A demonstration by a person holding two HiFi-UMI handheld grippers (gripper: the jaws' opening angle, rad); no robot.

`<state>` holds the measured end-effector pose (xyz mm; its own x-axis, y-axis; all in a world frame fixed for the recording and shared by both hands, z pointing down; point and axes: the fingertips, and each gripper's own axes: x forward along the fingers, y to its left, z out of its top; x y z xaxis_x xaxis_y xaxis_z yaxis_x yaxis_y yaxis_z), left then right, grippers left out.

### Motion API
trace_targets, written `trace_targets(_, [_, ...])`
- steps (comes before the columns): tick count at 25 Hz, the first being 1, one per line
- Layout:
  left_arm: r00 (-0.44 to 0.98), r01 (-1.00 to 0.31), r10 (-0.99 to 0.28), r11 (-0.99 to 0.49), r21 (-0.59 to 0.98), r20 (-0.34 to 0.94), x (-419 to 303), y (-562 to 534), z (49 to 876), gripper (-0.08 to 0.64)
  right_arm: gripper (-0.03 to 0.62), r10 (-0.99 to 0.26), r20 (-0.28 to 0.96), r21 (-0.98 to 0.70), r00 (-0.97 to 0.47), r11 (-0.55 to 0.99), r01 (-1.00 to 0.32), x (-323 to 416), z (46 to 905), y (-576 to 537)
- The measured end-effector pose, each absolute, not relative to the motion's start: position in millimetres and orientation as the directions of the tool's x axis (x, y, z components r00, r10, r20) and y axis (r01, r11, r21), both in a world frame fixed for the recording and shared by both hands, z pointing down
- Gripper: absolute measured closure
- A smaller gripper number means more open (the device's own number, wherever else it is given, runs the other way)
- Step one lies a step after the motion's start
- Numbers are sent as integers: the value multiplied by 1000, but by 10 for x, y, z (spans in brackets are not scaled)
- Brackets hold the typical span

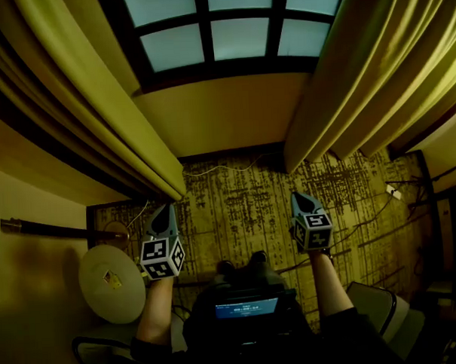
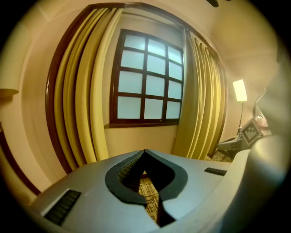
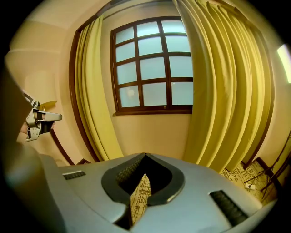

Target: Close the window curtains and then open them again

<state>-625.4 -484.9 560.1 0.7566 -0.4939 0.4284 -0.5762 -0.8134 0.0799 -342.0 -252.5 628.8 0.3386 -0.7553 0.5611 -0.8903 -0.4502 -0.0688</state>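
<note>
A dark-framed window (image 1: pixel 229 34) with pale panes shows between two yellow curtains, both drawn aside. The left curtain (image 1: pixel 96 93) hangs bunched at the left, the right curtain (image 1: pixel 374 73) at the right. My left gripper (image 1: pixel 163 215) is held low over the patterned carpet, short of the left curtain, jaws shut with nothing in them. My right gripper (image 1: pixel 303 202) is beside it, just below the right curtain's hem, also shut and empty. The window (image 2: pixel 148 77) and left curtain (image 2: pixel 84 91) fill the left gripper view; the right curtain (image 3: pixel 223 86) fills the right gripper view.
A patterned carpet (image 1: pixel 244 207) lies under the window wall (image 1: pixel 217 114). A round white table (image 1: pixel 110 283) stands at the lower left, a chair (image 1: pixel 373 303) at the lower right. Cables (image 1: pixel 398 189) run along the right floor. A floor lamp (image 2: pixel 239 91) glows at the right.
</note>
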Motion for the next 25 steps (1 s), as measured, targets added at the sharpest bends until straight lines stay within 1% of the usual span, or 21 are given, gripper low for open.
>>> trace_targets(15, [791, -542, -470, -835, 95, 391, -6202, -4997, 5474, 550, 578, -751, 551, -43, 363, -461, -886, -3505, 6212, -2694])
trace_targets(21, [824, -492, -420, -863, 114, 379, -6117, -5000, 5532, 550, 578, -740, 532, -26, 411, -500, -866, -3540, 6181, -2631])
trace_targets(25, [846, -447, -375, -886, 121, 378, -5926, -4922, 5559, 550, 578, -712, 547, -13, 440, -532, -846, -3474, 6235, -2431])
